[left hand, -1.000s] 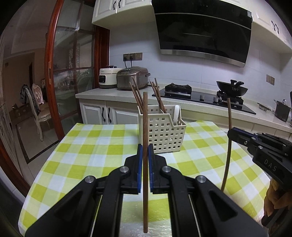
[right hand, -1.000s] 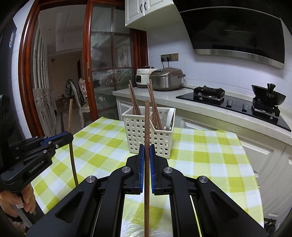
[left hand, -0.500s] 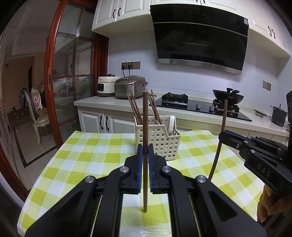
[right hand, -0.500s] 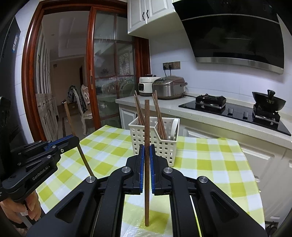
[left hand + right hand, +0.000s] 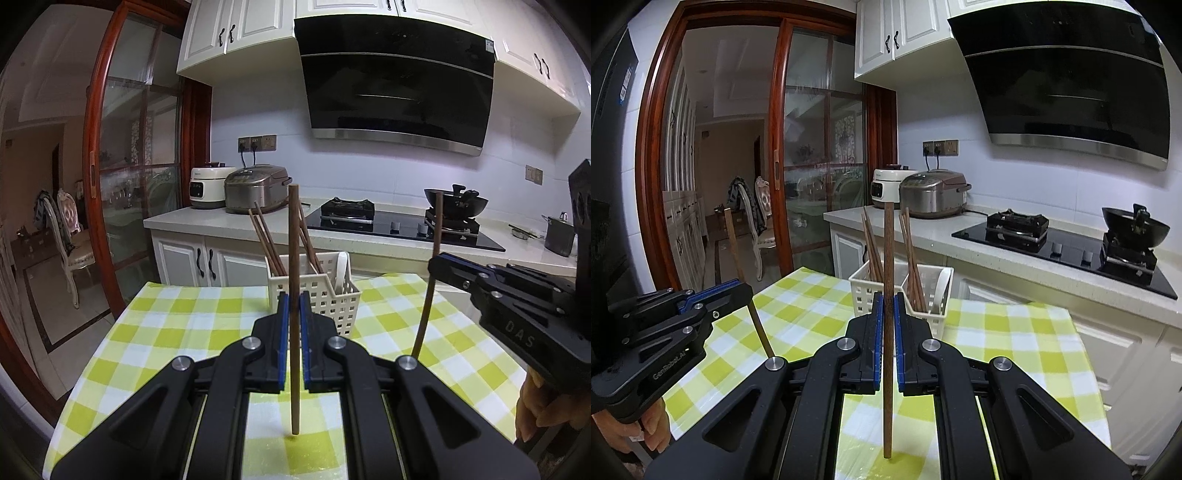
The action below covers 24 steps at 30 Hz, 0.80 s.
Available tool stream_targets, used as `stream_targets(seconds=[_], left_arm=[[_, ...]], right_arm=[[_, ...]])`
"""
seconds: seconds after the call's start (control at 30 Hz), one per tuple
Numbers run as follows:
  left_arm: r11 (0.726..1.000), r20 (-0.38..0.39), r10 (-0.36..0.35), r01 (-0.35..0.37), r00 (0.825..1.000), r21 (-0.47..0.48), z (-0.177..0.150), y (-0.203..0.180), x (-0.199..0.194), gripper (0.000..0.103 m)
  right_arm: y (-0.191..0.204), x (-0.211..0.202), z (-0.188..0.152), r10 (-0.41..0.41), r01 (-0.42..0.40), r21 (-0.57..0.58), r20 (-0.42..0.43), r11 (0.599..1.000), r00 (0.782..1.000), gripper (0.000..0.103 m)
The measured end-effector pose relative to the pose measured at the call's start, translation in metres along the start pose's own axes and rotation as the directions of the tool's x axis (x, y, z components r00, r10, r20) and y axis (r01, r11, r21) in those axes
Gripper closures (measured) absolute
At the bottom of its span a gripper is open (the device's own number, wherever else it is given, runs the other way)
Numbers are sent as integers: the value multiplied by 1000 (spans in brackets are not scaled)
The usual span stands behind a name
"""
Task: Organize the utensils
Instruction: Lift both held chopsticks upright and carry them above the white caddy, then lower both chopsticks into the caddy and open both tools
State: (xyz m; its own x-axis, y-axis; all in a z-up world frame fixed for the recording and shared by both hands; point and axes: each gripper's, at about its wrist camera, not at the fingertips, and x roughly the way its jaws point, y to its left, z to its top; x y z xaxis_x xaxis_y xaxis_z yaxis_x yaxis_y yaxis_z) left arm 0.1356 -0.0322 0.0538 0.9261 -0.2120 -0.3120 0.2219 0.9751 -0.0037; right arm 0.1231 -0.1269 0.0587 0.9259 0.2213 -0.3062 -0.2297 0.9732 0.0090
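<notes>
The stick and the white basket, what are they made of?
The stick in the left hand-held gripper looks like wood: dull, matte reddish brown, though no grain is clear enough to be sure. The white basket looks like moulded plastic: smooth, slightly shiny walls punched with even square holes. The right hand-held gripper holds a matching stick.

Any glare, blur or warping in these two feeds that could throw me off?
Left wrist view: sharp on the left gripper and its chopstick, fisheye bends the door frame.
Right wrist view: range hood shows faint streak reflections, corners dark, basket clear.
</notes>
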Motion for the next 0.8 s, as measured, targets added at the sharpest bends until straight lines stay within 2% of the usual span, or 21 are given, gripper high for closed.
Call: stream_targets(seconds=[0.33, 0.8], left_arm=[[999, 35, -38, 38, 999, -1, 42, 6, 20, 97], [999, 90, -46, 46, 995, 0, 135, 14, 77, 97]], right_arm=[[-15, 25, 30, -5, 5, 1, 6, 1000, 1000, 97], [-44, 77, 98, -35, 35, 4, 59, 999, 998, 97]])
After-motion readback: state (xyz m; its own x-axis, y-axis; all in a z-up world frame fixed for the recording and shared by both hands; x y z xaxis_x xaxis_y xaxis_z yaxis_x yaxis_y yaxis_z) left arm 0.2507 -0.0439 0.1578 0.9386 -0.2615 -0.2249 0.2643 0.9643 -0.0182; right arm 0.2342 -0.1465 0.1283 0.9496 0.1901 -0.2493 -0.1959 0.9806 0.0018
